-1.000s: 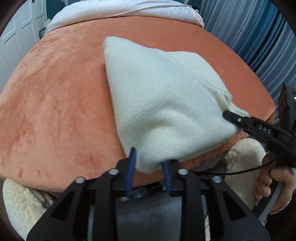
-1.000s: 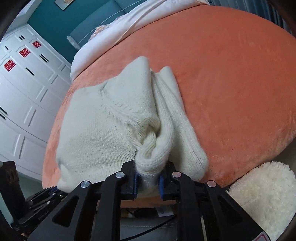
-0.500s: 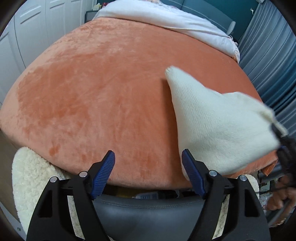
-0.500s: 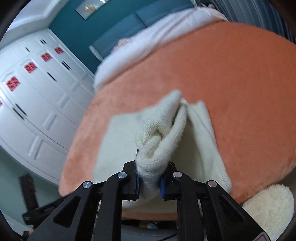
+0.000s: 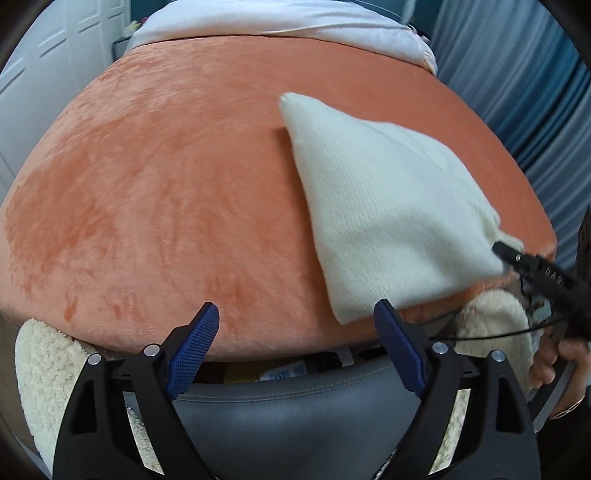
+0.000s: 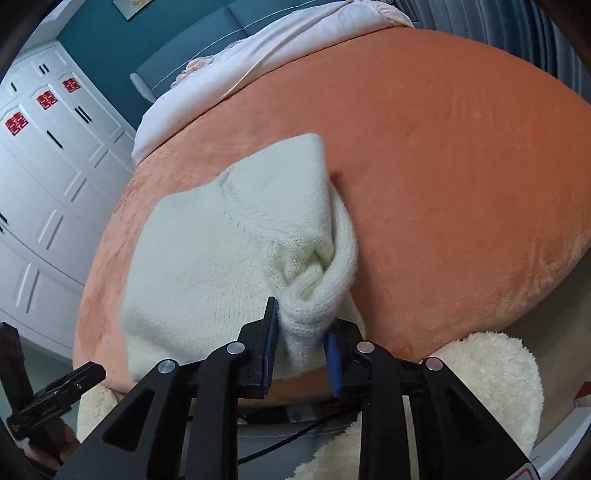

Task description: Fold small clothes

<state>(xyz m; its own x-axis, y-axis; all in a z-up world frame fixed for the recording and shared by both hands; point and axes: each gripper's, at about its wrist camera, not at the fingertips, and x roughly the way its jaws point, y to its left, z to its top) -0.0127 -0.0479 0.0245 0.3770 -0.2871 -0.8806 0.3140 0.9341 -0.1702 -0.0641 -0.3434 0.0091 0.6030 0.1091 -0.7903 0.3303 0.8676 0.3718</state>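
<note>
A cream knitted sweater lies folded on the orange plush bed cover, near its front right edge. My left gripper is open and empty, just left of the sweater's near corner, at the bed's front edge. My right gripper has the sweater's ribbed hem bunched between its blue pads, with the jaws slightly parted around it. The right gripper also shows at the sweater's right corner in the left wrist view.
White bedding lies at the far end of the orange bed cover. Fluffy cream cushions sit below the bed's front edge. A white wardrobe stands on the left, blue curtains on the right.
My left gripper let go of the sweater's near corner, opened wide and moved left. My right gripper kept the ribbed hem, and its jaws have widened a little around it.
</note>
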